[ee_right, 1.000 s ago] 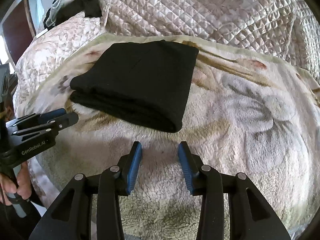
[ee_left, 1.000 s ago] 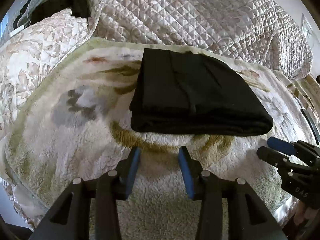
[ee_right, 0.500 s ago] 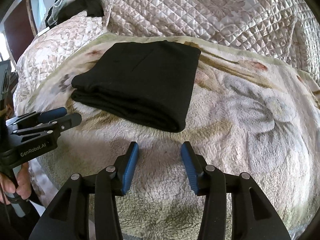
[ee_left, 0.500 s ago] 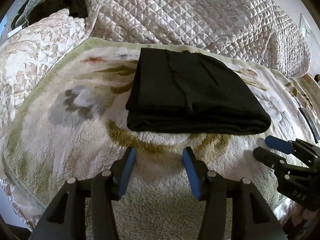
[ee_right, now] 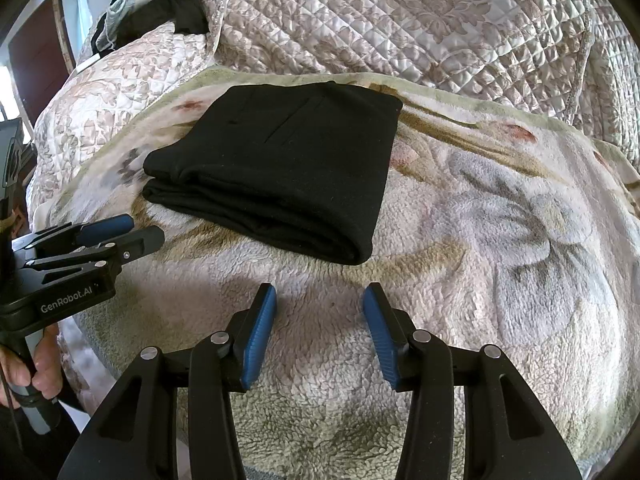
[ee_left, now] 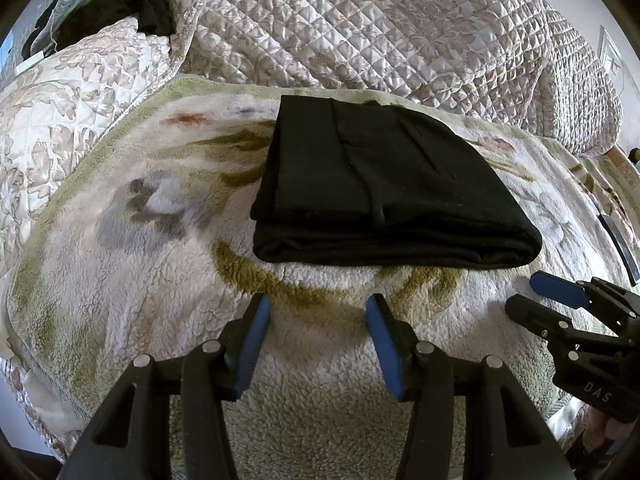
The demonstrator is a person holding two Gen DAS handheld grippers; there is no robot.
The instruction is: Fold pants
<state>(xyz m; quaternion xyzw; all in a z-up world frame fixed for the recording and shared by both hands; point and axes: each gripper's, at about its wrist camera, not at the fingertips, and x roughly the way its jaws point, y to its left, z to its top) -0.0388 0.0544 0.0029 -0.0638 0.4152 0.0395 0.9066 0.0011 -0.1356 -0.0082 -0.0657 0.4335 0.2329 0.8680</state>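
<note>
The black pants lie folded into a thick rectangle on a fleece flower blanket. In the left wrist view my left gripper hovers open just in front of the fold's near edge, nothing between its blue pads. My right gripper shows at the right edge, beside the pants' right corner. In the right wrist view the pants sit up and to the left. There my right gripper is open over bare fleece below their near corner. The left gripper reaches in from the left.
A quilted beige bedspread rises behind the blanket. Dark clothes are piled at the far left corner. A person's hand holds the left gripper's handle. The blanket stretches wide to the right of the pants.
Both grippers' jaws have spread a little wider. The pants lie as before, and neither gripper has shifted noticeably.
</note>
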